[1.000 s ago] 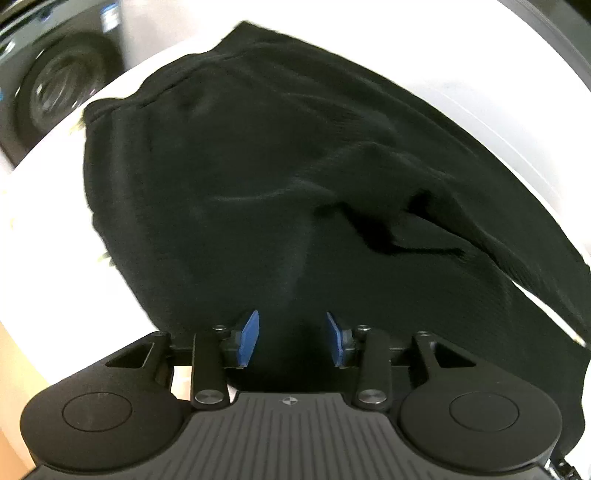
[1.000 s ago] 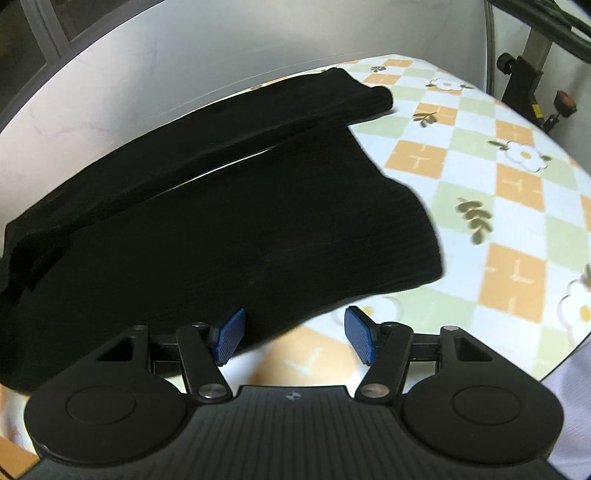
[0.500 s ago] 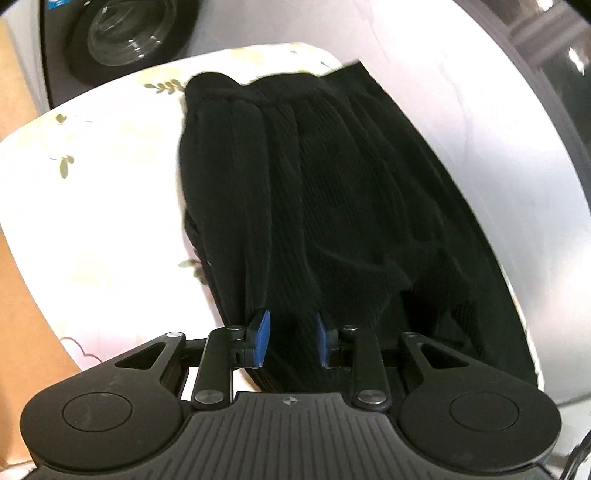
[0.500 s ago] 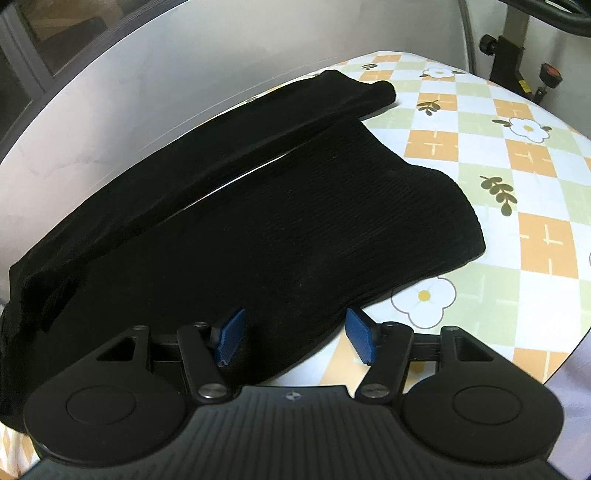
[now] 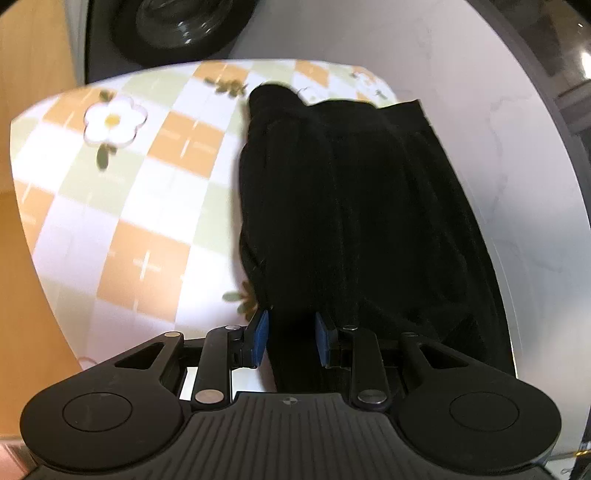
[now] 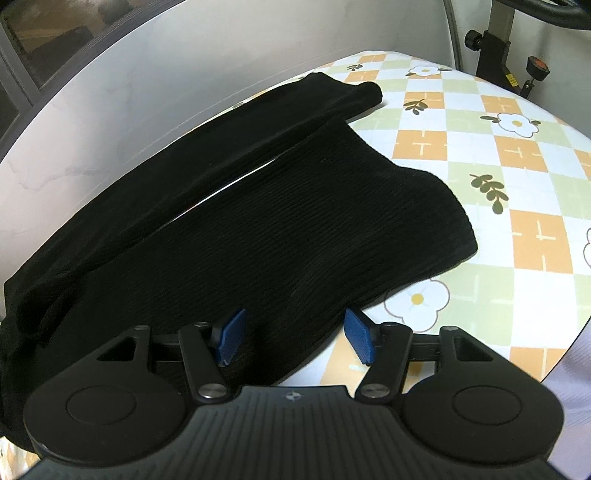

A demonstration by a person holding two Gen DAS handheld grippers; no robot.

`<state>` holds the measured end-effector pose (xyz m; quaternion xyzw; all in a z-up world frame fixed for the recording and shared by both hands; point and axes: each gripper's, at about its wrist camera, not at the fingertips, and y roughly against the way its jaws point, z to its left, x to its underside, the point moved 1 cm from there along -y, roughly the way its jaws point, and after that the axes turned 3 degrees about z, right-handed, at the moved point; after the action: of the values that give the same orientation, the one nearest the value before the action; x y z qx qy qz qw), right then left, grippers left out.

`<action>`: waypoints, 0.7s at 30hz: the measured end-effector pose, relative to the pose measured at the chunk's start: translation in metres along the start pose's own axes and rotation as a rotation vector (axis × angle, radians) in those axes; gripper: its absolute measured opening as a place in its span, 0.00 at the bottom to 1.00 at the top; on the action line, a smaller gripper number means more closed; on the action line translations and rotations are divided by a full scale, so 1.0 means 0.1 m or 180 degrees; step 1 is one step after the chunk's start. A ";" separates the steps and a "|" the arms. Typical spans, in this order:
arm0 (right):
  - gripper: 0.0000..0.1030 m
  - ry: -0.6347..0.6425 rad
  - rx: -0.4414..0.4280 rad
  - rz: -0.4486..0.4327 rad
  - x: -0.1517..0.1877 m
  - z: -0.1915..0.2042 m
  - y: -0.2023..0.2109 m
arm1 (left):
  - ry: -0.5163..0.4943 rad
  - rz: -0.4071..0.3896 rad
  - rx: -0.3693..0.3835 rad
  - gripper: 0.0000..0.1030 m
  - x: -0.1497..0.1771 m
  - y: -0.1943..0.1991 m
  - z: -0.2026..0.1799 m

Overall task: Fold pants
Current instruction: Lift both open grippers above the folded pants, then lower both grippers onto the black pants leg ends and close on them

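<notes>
A: Entry, surroundings first. What do I have around me?

B: Black ribbed pants (image 6: 280,236) lie on a checked tablecloth (image 6: 532,236) of orange, green and white squares with white flowers and leaf sprigs. In my right view the two legs run side by side toward the far corner, a thin sliver of cloth showing between them. A pale marbled wall (image 6: 110,110) borders the far edge of the table; the far leg lies along that edge. A black metal stand with round knobs (image 6: 517,70) sits beyond the table's far right corner.

A: And the left view?

B: The waist end (image 5: 354,206) lies bunched in long lengthwise folds, close to the same wall (image 5: 517,147). Past the table's end stands a dark machine with a round glass door (image 5: 177,22), likely a washer; the frame is soft there.

A: Any writing or containers?

B: No lettering I can read in either view. Only a small round emblem on each gripper body.

A: Claw states?

B: My left gripper (image 5: 290,338) has its blue pads drawn close, with a ridge of the pants' near edge between them; they appear to pinch it, though black on black makes contact hard to confirm. My right gripper (image 6: 295,338) stands spread over the near leg's edge, pads clear of the fabric.
</notes>
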<state>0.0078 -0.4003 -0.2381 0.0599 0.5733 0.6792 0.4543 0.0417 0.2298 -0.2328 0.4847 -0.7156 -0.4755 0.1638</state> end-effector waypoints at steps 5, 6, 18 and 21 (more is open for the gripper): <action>0.60 -0.0074 0.0056 -0.0073 -0.05 -0.06 -0.01 | 0.0105 0.0014 0.0035 0.28 0.04 -0.15 0.09; 0.60 -0.0123 0.0062 -0.0096 -0.07 -0.09 -0.02 | 0.0119 0.0007 0.0036 0.28 0.04 -0.17 0.09; 0.12 -0.0208 -0.0109 -0.0857 -0.43 0.10 0.75 | -0.0464 -0.0499 0.0031 0.13 0.10 0.41 -0.47; 0.11 -0.0205 -0.0074 -0.0949 -0.63 0.13 0.95 | -0.0565 -0.0553 0.0156 0.13 0.09 0.46 -0.62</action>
<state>0.0001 -0.4270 -0.1269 -0.0095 0.5531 0.6085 0.5690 0.0561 0.1935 -0.1658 0.5047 -0.6941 -0.5113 0.0461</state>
